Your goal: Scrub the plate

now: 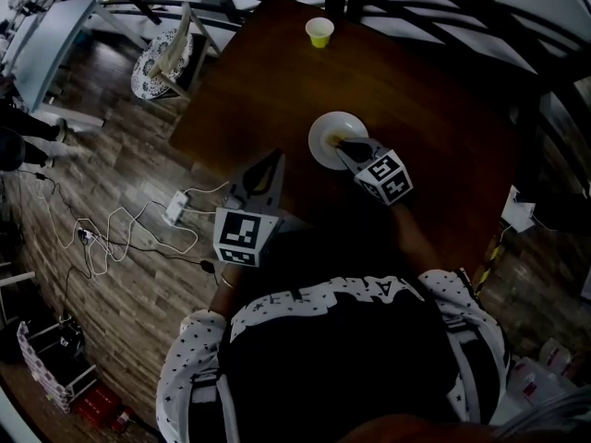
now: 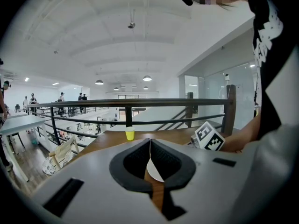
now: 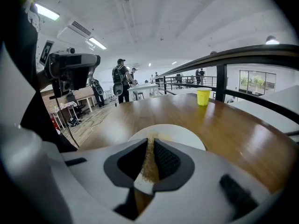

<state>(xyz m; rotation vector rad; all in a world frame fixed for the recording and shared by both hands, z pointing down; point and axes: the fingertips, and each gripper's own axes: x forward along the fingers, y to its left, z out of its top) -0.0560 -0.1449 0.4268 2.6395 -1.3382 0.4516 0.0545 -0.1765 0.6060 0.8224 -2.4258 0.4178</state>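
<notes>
— So, where is the plate?
— The white plate (image 1: pixel 325 132) lies on a dark wooden table (image 1: pixel 443 127), just ahead of the person.
— And the arms?
— The right gripper (image 1: pixel 342 144) reaches forward and tilts down over the plate's near side. Its jaws are clamped on a thin brown scouring pad (image 3: pixel 150 162) that reaches the plate. The left gripper (image 1: pixel 274 160) hangs left of the plate, apart from it, jaws pressed together, empty.

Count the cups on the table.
1: a yellow cup at the table's far edge, beyond the white plate. The person's body hides the near edge.
</notes>
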